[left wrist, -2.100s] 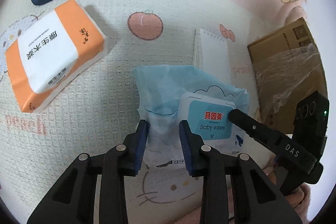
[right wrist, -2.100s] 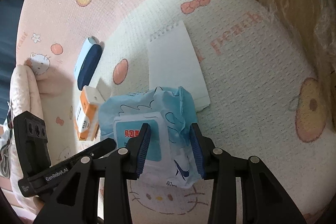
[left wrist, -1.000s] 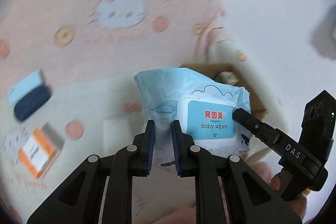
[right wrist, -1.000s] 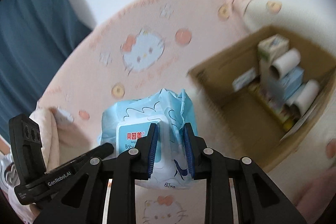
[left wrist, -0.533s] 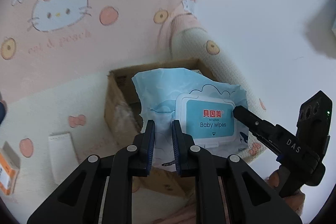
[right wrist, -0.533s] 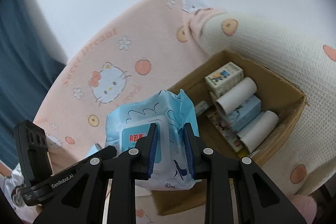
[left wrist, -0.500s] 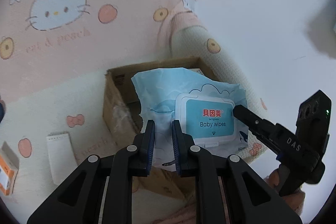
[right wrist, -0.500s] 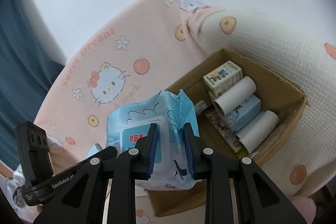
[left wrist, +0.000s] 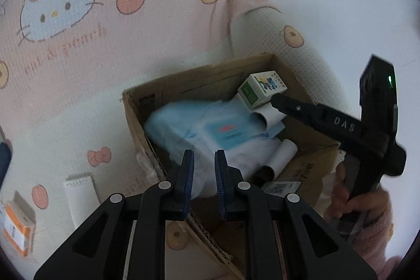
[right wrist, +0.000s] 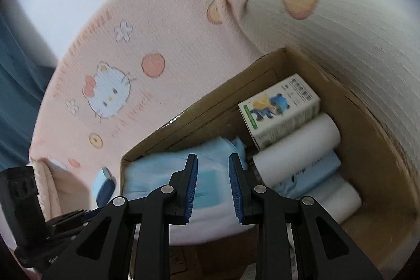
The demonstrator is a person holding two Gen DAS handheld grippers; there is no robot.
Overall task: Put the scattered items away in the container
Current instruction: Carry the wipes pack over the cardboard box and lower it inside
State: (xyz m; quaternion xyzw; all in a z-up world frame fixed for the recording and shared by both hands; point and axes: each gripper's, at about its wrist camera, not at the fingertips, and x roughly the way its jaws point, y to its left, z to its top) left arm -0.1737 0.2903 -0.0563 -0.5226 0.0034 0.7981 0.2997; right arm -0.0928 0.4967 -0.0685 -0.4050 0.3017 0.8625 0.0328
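**Left wrist view.** Left of the left gripper point(left wrist: 204, 162) lie one orange tissue pack point(left wrist: 18, 227) and one white notepad point(left wrist: 78, 190), both on the cream waffle-weave cover point(left wrist: 65, 133). Ahead of the jaws stands one open cardboard box point(left wrist: 136, 120). Inside it, just beyond the fingertips, is one blue baby-wipes pack point(left wrist: 199, 127). It is blurred, its label faces up, and its long axis runs crosswise to the fingers. The jaws stand narrowly parted with the pack's white near edge between them. Whether the pads press on it cannot be told. To the right, a hand point(left wrist: 349, 196) in a pink sleeve holds the other tool.

**Right wrist view.** At far left hangs a blue curtain point(right wrist: 15, 85), with one blue glasses case point(right wrist: 105, 185) below it. The pink bedding point(right wrist: 157, 25) has a cat-and-peach print, and a white wall is behind it. The right gripper point(right wrist: 213, 167) is poised over the same pack, which lies in the box's near-left part. Its jaws are slightly apart, and its grip is also undeterminable. Right of the fingers, inside the box, are one printed carton point(right wrist: 281, 106), two white rolls point(right wrist: 296, 148) and one light-blue packet point(right wrist: 315, 175).
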